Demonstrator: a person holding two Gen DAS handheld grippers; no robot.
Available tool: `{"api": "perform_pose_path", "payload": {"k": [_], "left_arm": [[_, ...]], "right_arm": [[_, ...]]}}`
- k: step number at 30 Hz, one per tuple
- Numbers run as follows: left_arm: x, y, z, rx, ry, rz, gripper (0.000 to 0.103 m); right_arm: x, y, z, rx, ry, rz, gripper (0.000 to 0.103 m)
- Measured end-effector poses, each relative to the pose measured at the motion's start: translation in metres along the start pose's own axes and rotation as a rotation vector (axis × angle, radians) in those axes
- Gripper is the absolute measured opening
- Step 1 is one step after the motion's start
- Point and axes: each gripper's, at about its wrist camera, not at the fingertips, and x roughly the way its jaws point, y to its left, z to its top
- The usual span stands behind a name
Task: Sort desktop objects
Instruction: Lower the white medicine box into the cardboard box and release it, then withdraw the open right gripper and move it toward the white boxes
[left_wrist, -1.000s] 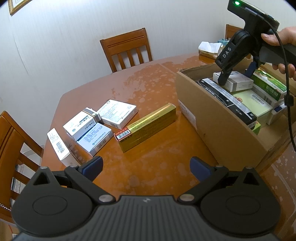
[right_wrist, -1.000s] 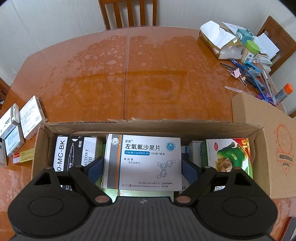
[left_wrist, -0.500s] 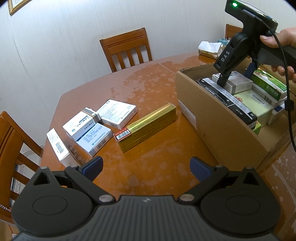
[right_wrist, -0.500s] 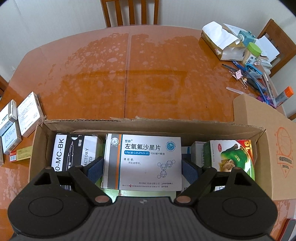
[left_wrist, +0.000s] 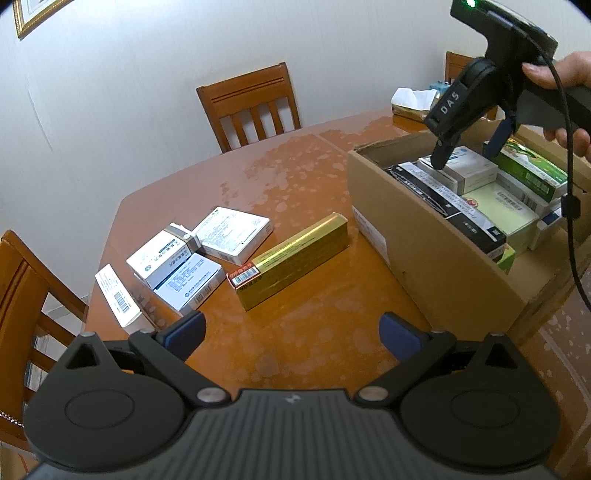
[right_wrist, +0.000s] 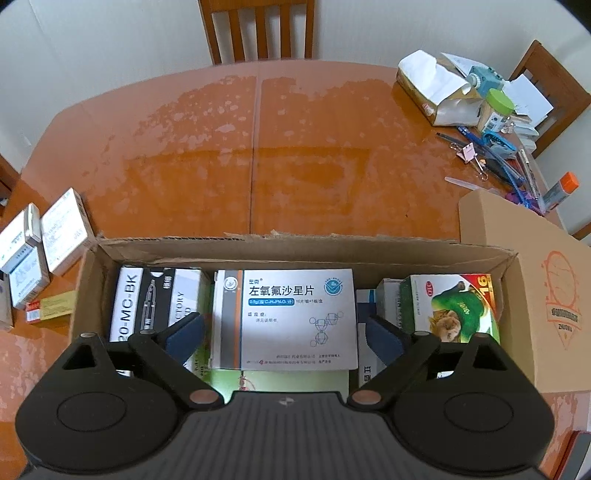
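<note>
Writing on the white box between our right gripper's spread fingers reads "左氧氟沙星片"; it lies in the carton, fingers lifted slightly since before. Left gripper gapes empty.

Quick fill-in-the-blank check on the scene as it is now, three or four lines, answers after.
1. The long gold box lies on the ____, outside the cardboard box.
2. The right gripper straddles the ____ medicine box inside the cardboard box.
3. The left gripper holds ____.
4. The jar at the table's far corner has a ____ lid.

Answers: table; white; nothing; green
</note>
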Motion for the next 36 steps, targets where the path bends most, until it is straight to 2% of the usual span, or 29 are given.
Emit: {"api": "perform_pose_path", "payload": {"k": [23, 36], "left_arm": [[-0.042, -0.005, -0.011, 0.025, -0.062, 0.032, 0.1], [-0.053, 0.022, -0.025, -0.026, -0.06, 0.102, 0.1]], "right_arm": [[-0.069, -0.018, -0.042, 0.053, -0.101, 0.008, 0.099], [-0.084, 0.007, -0.053, 0.006, -0.116, 0.03, 0.1]]}}
